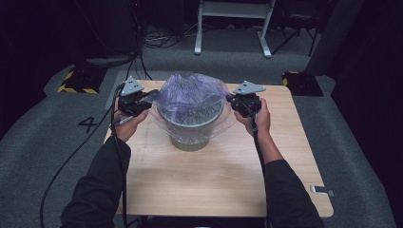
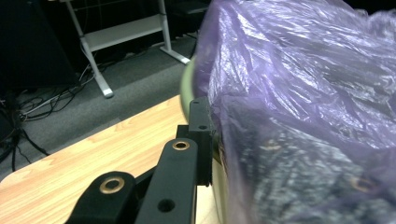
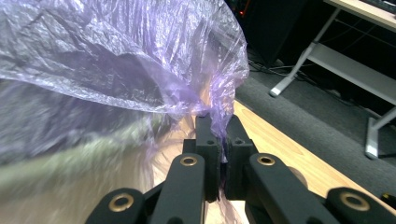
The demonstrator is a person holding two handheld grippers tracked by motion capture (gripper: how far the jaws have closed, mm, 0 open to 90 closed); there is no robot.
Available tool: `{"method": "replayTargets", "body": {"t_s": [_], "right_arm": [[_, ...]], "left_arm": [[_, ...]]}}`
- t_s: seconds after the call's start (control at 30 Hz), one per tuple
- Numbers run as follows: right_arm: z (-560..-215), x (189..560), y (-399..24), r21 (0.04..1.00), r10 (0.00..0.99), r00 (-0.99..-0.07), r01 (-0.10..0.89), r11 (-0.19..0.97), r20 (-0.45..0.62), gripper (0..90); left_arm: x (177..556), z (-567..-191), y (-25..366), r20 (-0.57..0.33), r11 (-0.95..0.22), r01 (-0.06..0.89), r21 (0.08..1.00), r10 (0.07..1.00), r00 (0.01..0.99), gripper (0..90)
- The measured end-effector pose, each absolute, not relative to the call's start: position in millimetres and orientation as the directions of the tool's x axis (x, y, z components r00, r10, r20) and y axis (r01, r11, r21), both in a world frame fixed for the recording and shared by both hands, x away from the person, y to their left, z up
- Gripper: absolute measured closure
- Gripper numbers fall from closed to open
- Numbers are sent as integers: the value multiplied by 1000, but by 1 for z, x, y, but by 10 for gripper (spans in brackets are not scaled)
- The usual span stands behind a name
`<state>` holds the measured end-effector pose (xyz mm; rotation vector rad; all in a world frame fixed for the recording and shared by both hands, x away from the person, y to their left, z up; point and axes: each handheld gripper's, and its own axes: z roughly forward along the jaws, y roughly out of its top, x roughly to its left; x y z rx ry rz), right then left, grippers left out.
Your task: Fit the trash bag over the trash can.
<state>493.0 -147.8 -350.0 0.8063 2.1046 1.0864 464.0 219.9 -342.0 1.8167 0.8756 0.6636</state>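
clamped together on a fold of the purple plastic bag (image 3: 140, 60) at the right gripper (image 3: 218, 122); likewise pinched on the bag's opposite edge at the left gripper (image 2: 210, 116). between both, stretched over the green bin (image 1: 191, 130) on the wooden table (image 1: 199, 180).

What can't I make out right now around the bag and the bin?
- Left gripper view: the purple bag drapes over the second jaw.
- Right gripper view: the bin is a blur behind the film.
- High view: crumpled bag hides the bin's inside.
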Motion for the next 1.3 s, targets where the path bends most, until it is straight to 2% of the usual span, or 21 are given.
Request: {"method": "replayTargets", "body": {"t_s": [0.1,0.23,0.43,0.53,0.63,0.9,1.0,1.13,1.3], "right_arm": [[-351,498,-145,849,752,-609,235,473,-250,878],[-354,504,-143,850,760,-605,249,464,-237,875],[-361,514,-138,846,760,-621,287,449,-192,874],[-365,519,-140,852,767,-631,332,405,-119,874],[-370,523,-142,852,770,-635,365,376,-68,875],[-385,523,-142,837,747,-663,386,388,-41,880],[-391,522,-146,835,736,-676,395,383,-18,885],[-397,520,-156,833,721,-693,410,370,21,890],[-401,512,-161,815,679,-734,391,427,-4,891]], "left_arm": [[471,-344,226,50,-258,281,924,813,580,837],[484,-347,242,-43,-164,304,939,817,576,841],[509,-372,243,-106,-153,418,895,839,533,834],[518,-387,238,-154,-137,466,874,832,533,826],[523,-399,229,-158,-159,491,857,824,543,820],[524,-421,211,-184,-191,512,837,784,593,862],[524,-427,215,-245,-157,531,833,756,607,870],[522,-432,213,-233,-195,537,821,743,627,892],[512,-431,199,-217,-261,516,816,690,691,893]]}}
